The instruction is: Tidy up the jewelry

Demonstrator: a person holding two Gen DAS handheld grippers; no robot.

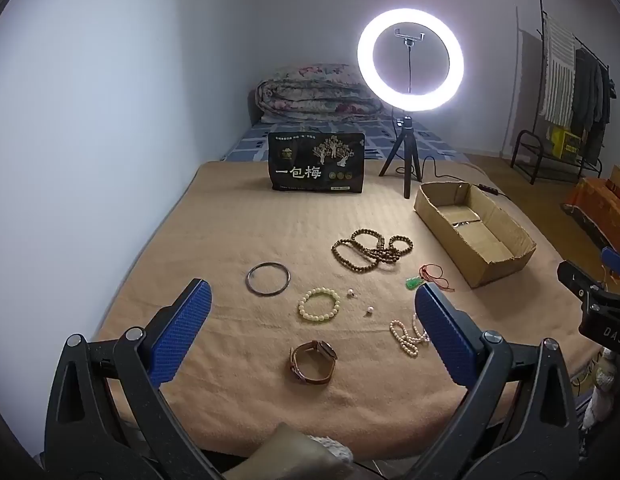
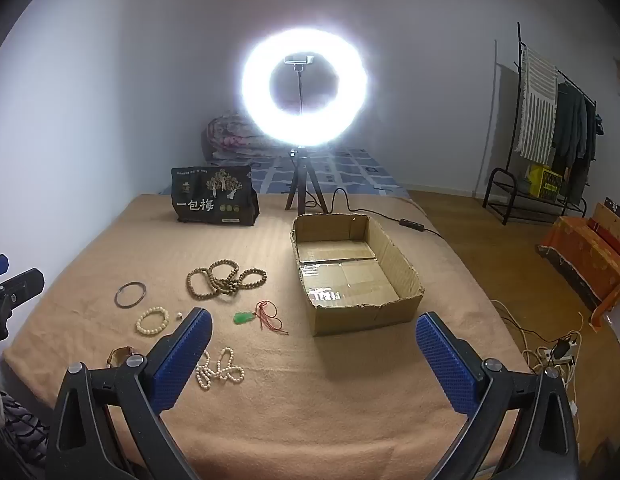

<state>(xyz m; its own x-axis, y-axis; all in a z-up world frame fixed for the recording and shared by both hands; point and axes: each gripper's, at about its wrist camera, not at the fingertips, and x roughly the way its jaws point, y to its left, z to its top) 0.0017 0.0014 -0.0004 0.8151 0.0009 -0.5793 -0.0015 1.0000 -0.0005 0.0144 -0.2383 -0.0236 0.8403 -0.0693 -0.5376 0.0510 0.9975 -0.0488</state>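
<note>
**Tan blanket, jewelry not yet sorted**

Left wrist view: left gripper (image 1: 312,314) spread wide, holding nothing, above brown leather watch (image 1: 313,361), cream bead bracelet (image 1: 319,305), thin metal bangle (image 1: 267,278), long brown bead strand (image 1: 370,249).

Right wrist view: right gripper (image 2: 312,354) wide apart, empty-handed, facing bare open cardboard box (image 2: 402,264); white pearl strand (image 2: 218,369), green pendant on red cord (image 2: 245,317) outside it. Everything left to do.

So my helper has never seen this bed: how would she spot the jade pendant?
Start at the open cardboard box on the tan blanket. Just left of its near corner lies the jade pendant, the only bright green piece, on a thin red cord, unlike the beaded strands around it.
</note>
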